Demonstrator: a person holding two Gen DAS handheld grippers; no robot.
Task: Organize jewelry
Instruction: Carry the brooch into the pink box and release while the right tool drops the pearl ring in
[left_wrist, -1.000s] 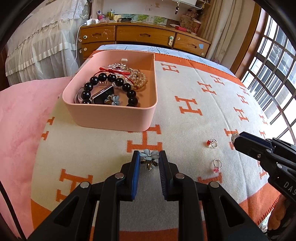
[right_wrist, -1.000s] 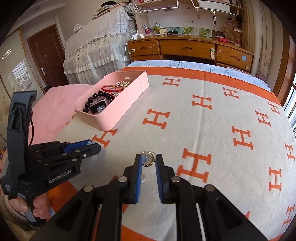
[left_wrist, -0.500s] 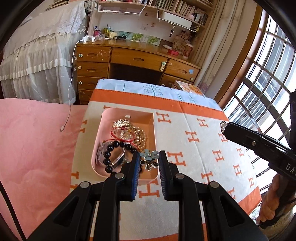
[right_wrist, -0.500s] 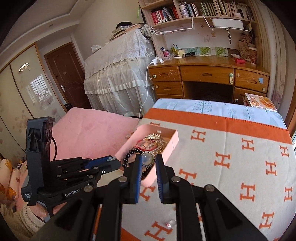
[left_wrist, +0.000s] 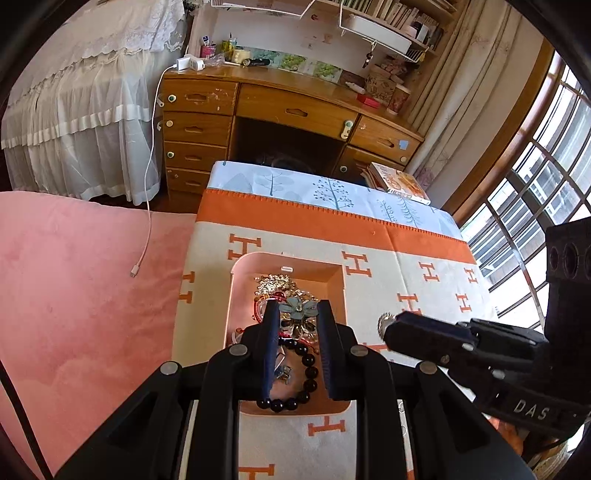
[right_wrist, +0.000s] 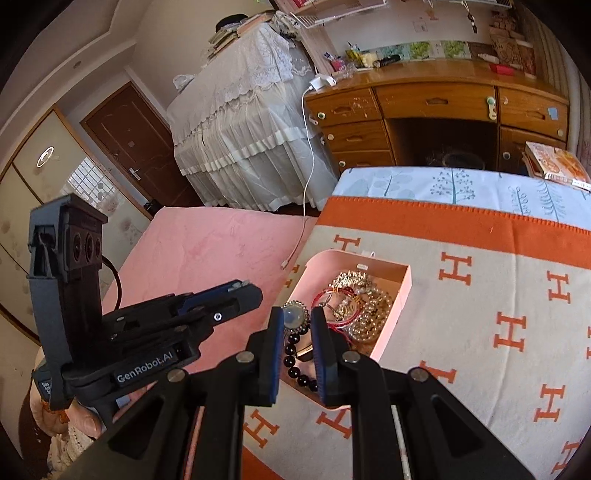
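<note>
My left gripper (left_wrist: 298, 309) is shut on a blue flower brooch (left_wrist: 298, 307) and hangs high over the pink box (left_wrist: 236, 280). In the box lie a black bead bracelet (left_wrist: 308, 373), a red cord bracelet and gold and pearl pieces (left_wrist: 275, 283). My right gripper (right_wrist: 297, 318) is shut on a round pearl brooch (right_wrist: 294, 318) with a gold rim, above the near left part of the pink box (right_wrist: 404, 291). In the left wrist view the right gripper (left_wrist: 391, 326) comes in from the right, the brooch's rim at its tip. The left gripper's body (right_wrist: 155, 325) shows at left in the right wrist view.
The box rests on a cream and orange H-patterned blanket (left_wrist: 406, 280) over a bed, with a pink blanket (left_wrist: 74, 280) to the left. A white charging cable (left_wrist: 147, 206) hangs onto it. A wooden desk (left_wrist: 288, 118) stands behind, a window (left_wrist: 546, 177) at right.
Both grippers have risen from just above the blanket and moved over the pink box, each still holding its brooch. The rings on the blanket have passed out of view.
</note>
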